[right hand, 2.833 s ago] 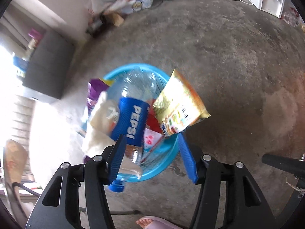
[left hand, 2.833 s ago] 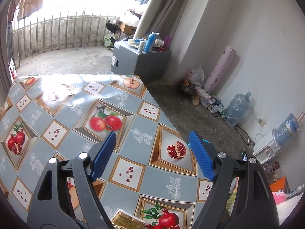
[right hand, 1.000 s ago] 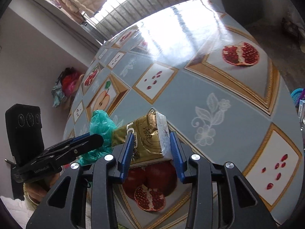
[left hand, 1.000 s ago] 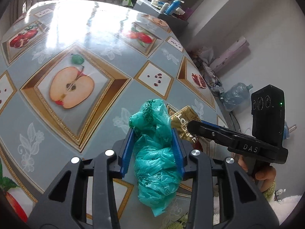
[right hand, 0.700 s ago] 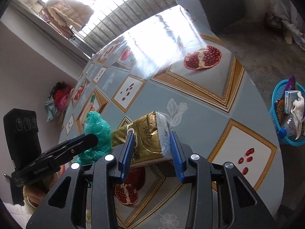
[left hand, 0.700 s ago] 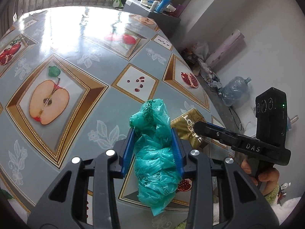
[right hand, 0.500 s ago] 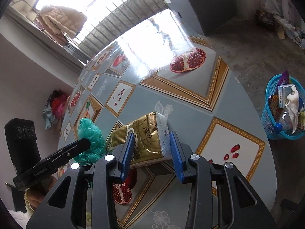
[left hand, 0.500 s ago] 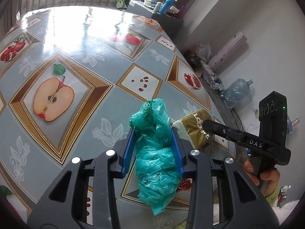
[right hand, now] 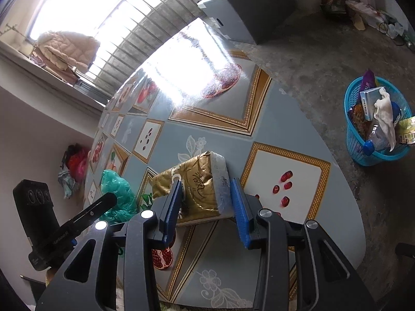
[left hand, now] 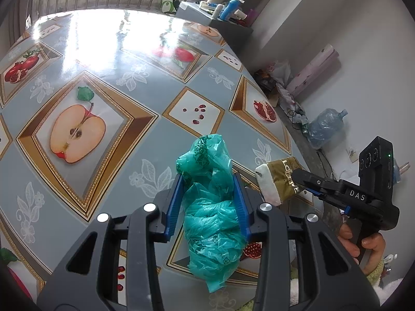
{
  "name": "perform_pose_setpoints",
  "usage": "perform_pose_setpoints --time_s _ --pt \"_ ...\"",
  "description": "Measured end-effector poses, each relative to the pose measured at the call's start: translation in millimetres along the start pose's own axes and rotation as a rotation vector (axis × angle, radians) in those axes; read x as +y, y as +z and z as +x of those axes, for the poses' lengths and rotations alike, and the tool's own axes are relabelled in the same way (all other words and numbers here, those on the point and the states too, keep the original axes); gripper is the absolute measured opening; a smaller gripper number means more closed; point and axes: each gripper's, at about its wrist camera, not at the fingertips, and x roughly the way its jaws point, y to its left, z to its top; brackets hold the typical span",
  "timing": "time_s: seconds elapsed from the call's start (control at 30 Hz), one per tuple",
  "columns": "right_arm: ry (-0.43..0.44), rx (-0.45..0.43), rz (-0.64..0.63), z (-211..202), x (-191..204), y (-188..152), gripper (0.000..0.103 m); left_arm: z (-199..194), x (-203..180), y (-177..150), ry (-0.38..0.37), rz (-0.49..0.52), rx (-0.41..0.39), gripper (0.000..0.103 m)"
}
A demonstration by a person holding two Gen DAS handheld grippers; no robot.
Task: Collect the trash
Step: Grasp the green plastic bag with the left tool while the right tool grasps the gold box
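The left tool point(left hand: 208, 202) is clenched on a crumpled green plastic bag point(left hand: 212, 207), light and limp, best pinched mid-bundle. The right tool point(right hand: 205, 202) grips a soft gold tissue pack point(right hand: 197, 189), both lifted above the desk point(right hand: 212, 134); its lettering is partly hidden, perhaps "LO". The blue trash basket point(right hand: 363, 153) shows a Pepsi-style label.

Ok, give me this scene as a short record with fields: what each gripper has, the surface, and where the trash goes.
left gripper: shut on crumpled green plastic bag
right gripper: shut on gold tissue pack
surface: table with fruit-print cloth, below both grippers
bin: blue plastic basket on the floor beyond the table edge, already holding trash
task status: both items held, not yet in the basket
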Motion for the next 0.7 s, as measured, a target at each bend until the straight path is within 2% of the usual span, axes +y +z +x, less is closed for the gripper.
perform_pose_setpoints --time_s 0.23,0.4,0.57,0.7 --pt "0.009 -0.034 -0.058 -14.4 -0.7 10.6 0.040 -2.8 2.7 0.1 0.016 0.002 -0.001 0.039" --pt "0.021 -0.072 -0.166 -28.7 6.8 27.2 0.045 -7.1 4.2 -0.8 0.027 0.003 0.002 0.042" --pt "0.057 -0.040 -0.268 -19.4 24.5 41.1 0.046 -13.5 2.9 -5.1 0.046 0.020 0.000 0.045" --pt "0.093 0.023 -0.275 4.4 30.2 53.3 0.046 -17.3 0.6 -10.5 0.049 0.038 0.002 0.047"
